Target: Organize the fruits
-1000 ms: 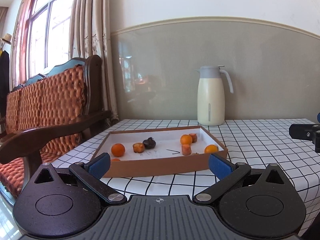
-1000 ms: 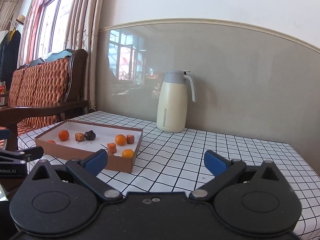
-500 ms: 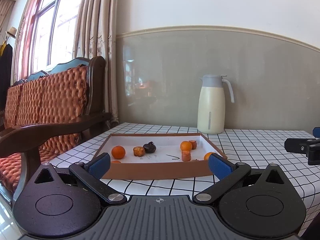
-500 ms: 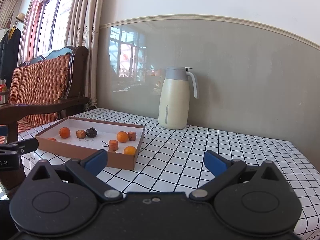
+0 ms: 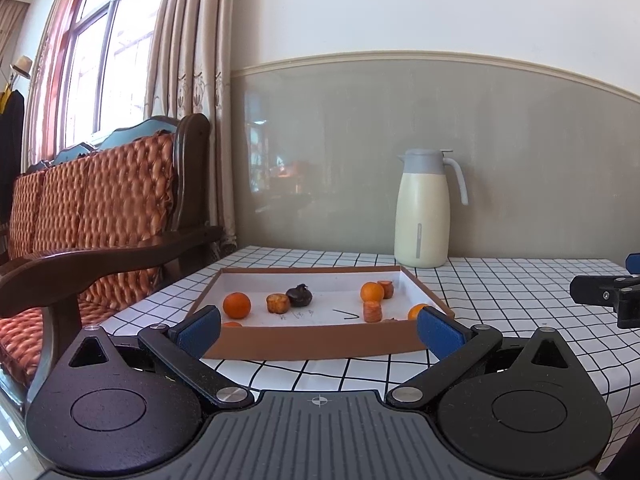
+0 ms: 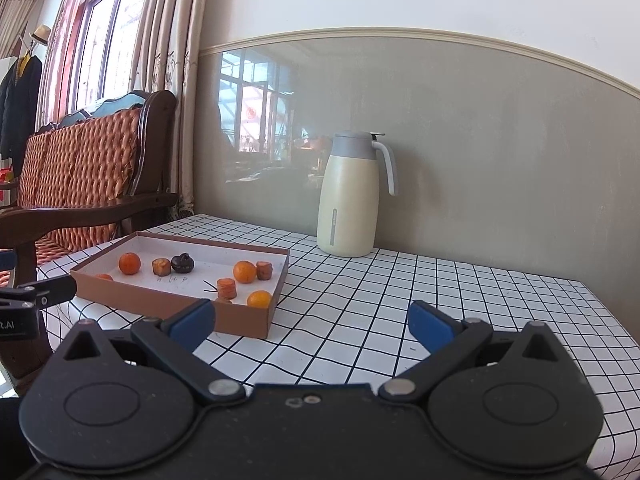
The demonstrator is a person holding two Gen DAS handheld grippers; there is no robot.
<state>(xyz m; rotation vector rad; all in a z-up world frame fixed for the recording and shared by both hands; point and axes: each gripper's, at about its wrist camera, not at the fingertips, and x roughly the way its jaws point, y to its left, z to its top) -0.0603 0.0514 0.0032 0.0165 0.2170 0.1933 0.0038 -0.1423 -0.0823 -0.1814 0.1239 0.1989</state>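
Observation:
A shallow brown cardboard box [image 5: 280, 345] with a white floor sits on the checked table. It holds several small oranges, one at the left [image 5: 237, 305] and one at the right [image 5: 372, 292], a dark round fruit [image 5: 299, 295], and brownish and orange cut pieces [image 5: 372, 311]. My left gripper [image 5: 319, 330] stands open just before the box's front wall, with nothing in it. My right gripper [image 6: 311, 324] is open and empty over bare tablecloth, to the right of the box [image 6: 160, 304]. Each gripper shows at the edge of the other's view.
A cream thermos jug [image 5: 422, 216] with a grey lid stands at the back by the wall. A wooden sofa with orange cushions [image 5: 100, 208] stands close to the table's left edge. The checked tablecloth [image 6: 440, 292] stretches to the right of the box.
My left gripper has sunk a little, so the box looks flatter and more edge-on. The right gripper has barely moved. Both stayed open.

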